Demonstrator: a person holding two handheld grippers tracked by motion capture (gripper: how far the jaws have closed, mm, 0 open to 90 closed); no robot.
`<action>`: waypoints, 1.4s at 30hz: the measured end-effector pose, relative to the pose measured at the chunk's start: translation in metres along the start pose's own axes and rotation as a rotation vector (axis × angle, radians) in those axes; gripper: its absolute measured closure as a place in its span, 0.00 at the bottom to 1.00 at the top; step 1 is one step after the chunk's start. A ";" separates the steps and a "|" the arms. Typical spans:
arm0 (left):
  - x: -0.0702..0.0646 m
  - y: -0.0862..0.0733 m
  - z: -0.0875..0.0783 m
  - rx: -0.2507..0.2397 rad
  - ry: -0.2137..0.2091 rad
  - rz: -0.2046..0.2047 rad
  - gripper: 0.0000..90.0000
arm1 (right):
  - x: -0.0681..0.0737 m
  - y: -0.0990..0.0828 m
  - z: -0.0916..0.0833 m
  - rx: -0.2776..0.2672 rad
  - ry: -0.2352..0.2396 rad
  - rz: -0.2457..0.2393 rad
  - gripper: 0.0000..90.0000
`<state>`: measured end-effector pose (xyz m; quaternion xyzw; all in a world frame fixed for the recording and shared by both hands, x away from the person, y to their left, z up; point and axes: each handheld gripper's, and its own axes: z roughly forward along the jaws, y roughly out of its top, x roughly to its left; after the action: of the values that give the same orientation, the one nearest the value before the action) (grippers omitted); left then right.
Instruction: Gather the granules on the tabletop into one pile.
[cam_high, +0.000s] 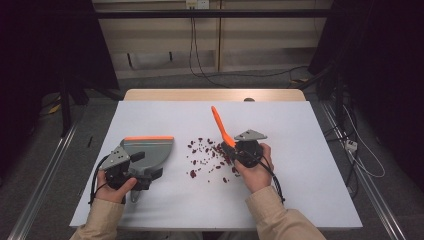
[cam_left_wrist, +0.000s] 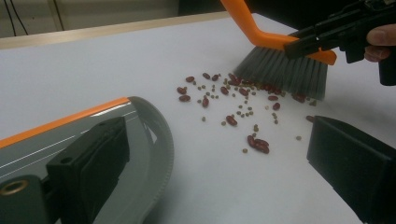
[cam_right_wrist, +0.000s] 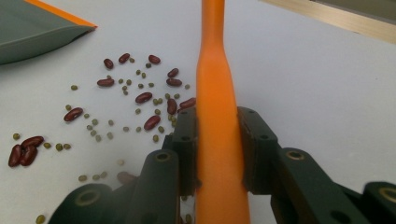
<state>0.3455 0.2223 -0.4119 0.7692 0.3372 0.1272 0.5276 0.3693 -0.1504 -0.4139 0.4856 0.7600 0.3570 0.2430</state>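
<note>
Orange-handled brush (cam_right_wrist: 215, 116): pinched at the handle between the pads of the right gripper (cam_high: 239, 148), jaws pressed hard against it. In the left gripper view the grey bristles (cam_left_wrist: 282, 74) are set down on the table (cam_high: 300, 165) at the far edge of the spill, touching the nearest beans.

Grey dustpan (cam_high: 150, 150) with orange lip: laid flat on the table, left of the spill and apart from it. It is gripped at its rear by the left gripper (cam_high: 131, 167); one jaw is seen lying on the pan's tray, the other standing off beside it. Whether the pads press on the pan cannot be told.

Red beans (cam_left_wrist: 231, 120) and small green beans (cam_right_wrist: 95, 122): scattered loose between brush and pan.

Progress, as judged: early. Tools are taken up and placed on either side of the spill. No bean is seen in the pan. Sweeping the whole scatter into the pan is left to be done.
</note>
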 end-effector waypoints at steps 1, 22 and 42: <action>0.000 0.000 0.000 0.001 0.000 -0.001 0.06 | -0.001 0.000 0.001 0.002 0.002 0.000 0.79; 0.001 0.000 0.000 0.002 0.005 0.000 0.06 | 0.012 0.013 -0.016 -0.129 0.045 0.045 0.80; 0.001 -0.001 0.000 0.010 0.009 0.003 0.06 | 0.063 0.014 0.000 -0.118 0.298 0.120 0.80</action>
<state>0.3460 0.2231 -0.4135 0.7718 0.3390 0.1296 0.5221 0.3511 -0.0889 -0.4046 0.4569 0.7349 0.4829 0.1340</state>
